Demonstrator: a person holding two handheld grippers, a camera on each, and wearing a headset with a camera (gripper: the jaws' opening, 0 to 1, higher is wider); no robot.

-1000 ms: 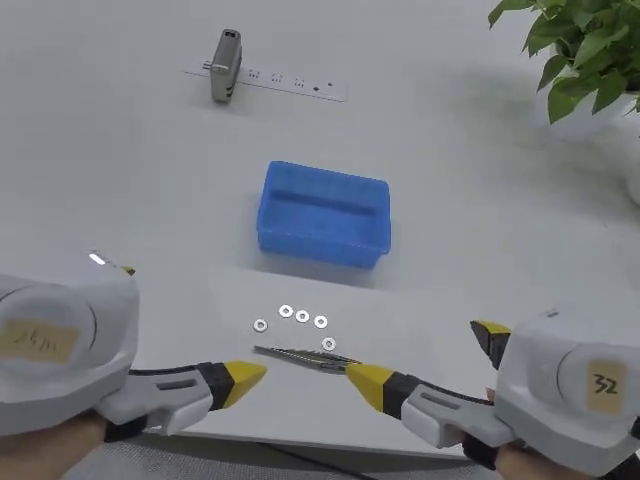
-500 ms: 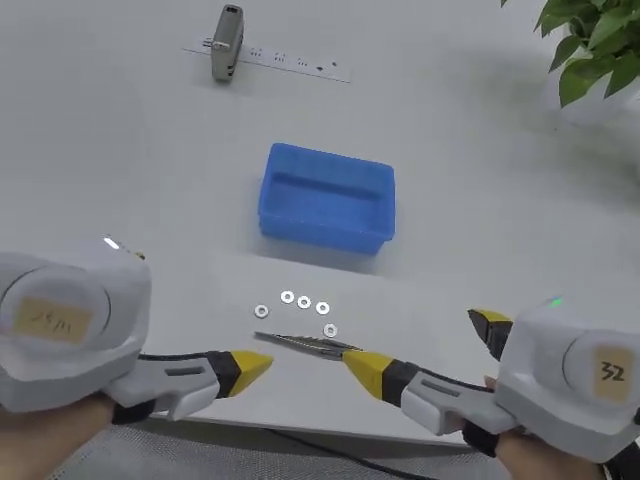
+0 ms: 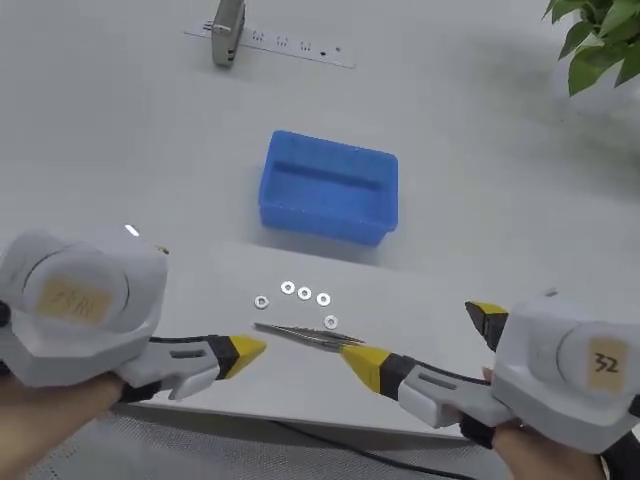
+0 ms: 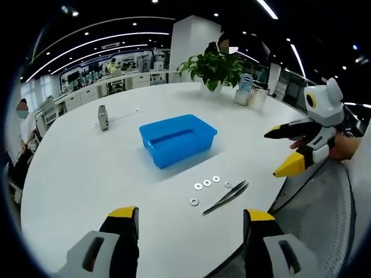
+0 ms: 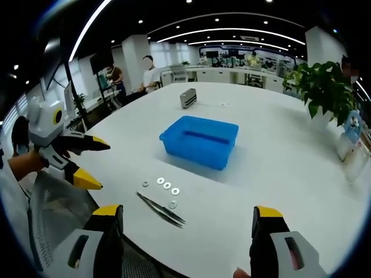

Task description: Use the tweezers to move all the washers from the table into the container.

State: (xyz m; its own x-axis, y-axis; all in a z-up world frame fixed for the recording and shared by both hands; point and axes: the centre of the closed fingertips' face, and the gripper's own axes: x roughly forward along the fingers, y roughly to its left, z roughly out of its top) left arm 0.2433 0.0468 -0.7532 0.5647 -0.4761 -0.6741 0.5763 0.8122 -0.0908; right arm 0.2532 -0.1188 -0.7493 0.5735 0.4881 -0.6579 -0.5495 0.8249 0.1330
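Observation:
Slim metal tweezers (image 3: 305,335) lie flat near the table's front edge. Several small washers (image 3: 304,293) are scattered just beyond them. Farther back stands a blue plastic container (image 3: 330,190) with nothing visible inside. My left gripper (image 3: 207,297) is open at the front left, its yellow tip a little left of the tweezers. Open too, my right gripper (image 3: 412,332) has one tip close to the tweezers' right end. The tweezers (image 4: 226,197), washers (image 4: 207,183) and container (image 4: 177,139) lie ahead of my left gripper (image 4: 189,215). Ahead of my right gripper (image 5: 186,211) are the tweezers (image 5: 161,209) and washers (image 5: 167,185).
A white power strip (image 3: 290,45) with a grey adapter (image 3: 228,20) lies at the far side of the table. A potted plant (image 3: 600,40) stands at the far right. A dark cable (image 3: 330,445) runs below the table's front edge. People stand far off in the office.
The head camera has tilted, so everything sits higher in the picture. Tweezers and washers have not moved. Both grippers stay open, the right tip slightly nearer the tweezers.

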